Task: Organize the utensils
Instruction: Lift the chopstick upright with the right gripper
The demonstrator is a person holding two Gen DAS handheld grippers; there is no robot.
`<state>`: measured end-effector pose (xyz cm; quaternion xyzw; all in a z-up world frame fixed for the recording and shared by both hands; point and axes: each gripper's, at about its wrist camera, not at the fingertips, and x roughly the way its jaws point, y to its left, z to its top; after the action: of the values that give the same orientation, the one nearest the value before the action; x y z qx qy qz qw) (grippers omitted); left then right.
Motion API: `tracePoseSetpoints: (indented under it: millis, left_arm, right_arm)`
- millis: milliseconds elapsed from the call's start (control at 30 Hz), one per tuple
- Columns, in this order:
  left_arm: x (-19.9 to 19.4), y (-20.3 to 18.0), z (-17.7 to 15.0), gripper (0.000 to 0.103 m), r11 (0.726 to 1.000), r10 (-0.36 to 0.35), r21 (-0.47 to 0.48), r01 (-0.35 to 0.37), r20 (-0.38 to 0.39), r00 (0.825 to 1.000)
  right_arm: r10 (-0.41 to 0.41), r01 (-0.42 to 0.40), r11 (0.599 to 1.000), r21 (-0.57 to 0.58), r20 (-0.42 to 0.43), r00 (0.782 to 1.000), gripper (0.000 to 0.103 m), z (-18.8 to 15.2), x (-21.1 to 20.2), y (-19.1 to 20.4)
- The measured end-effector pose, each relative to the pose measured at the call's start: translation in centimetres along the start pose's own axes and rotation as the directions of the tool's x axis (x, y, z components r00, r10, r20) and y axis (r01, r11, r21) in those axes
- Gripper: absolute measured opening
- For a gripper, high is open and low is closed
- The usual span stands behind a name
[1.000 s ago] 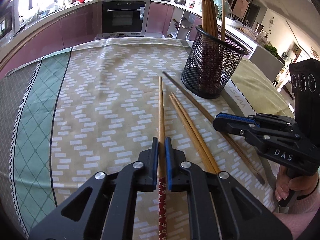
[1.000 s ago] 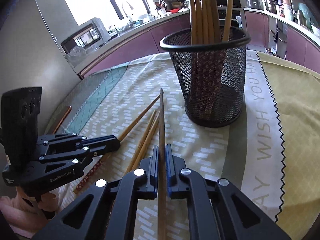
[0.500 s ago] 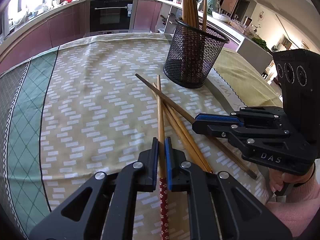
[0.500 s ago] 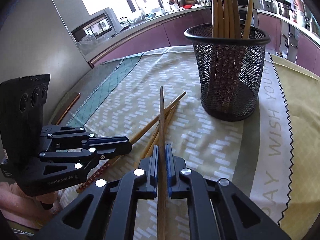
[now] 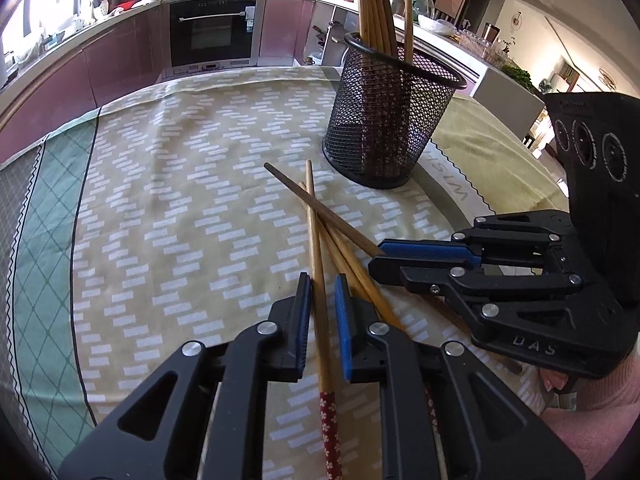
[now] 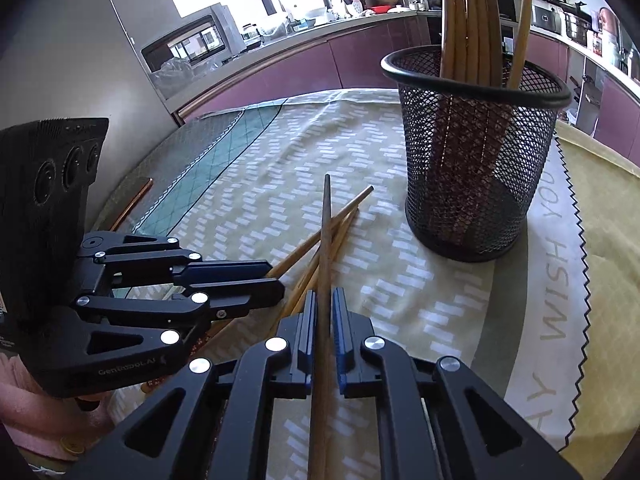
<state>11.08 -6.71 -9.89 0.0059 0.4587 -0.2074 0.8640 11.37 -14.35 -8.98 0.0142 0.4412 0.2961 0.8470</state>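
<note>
My left gripper (image 5: 322, 280) has its jaws a little apart around a light wooden chopstick (image 5: 314, 232) with a red flowered end. The pads do not seem to press it. My right gripper (image 6: 324, 294) is shut on a darker chopstick (image 6: 326, 224) that points toward the black mesh holder (image 6: 472, 152). The holder stands upright with several chopsticks in it and also shows in the left wrist view (image 5: 384, 120). Two more loose chopsticks (image 5: 348, 256) lie crossed under the held ones on the tablecloth. The grippers sit side by side; the right gripper (image 5: 380, 262) shows in the left wrist view.
A patterned beige and green tablecloth (image 5: 180, 208) covers the table. Its far edge (image 5: 224, 76) faces purple kitchen cabinets and an oven (image 5: 214, 28). A yellow cloth (image 6: 608, 240) lies right of the holder.
Both grippers pulled back and closer together, so the holder looks farther off. The left jaws opened slightly around the light chopstick, whose tip now crosses the dark one.
</note>
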Motion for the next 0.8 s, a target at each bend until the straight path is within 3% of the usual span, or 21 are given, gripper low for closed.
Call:
tracePoseSetpoints:
  millis: [67,467,800]
  left_arm:
    - [0.1,0.0,0.1,0.008,1.0,0.003,-0.008,-0.003,0.002,1.0]
    - [-3.1,0.1,0.9,0.008,0.999,-0.038,-0.013,0.039,0.081,0.996]
    - [-7.6,0.6,2.6,0.008,0.994,-0.108,-0.013,0.113,0.187,0.976]
  right_arm:
    - [0.0,0.0,1.0,0.0,0.013,1.0,0.006,0.0,-0.3,0.0]
    - [-0.004,0.006,1.0,-0.01,0.139,0.99,0.006,0.7,-4.7,-0.4]
    - [-0.012,0.01,1.0,0.01,0.232,0.973,0.006,1.6,-8.3,-1.7]
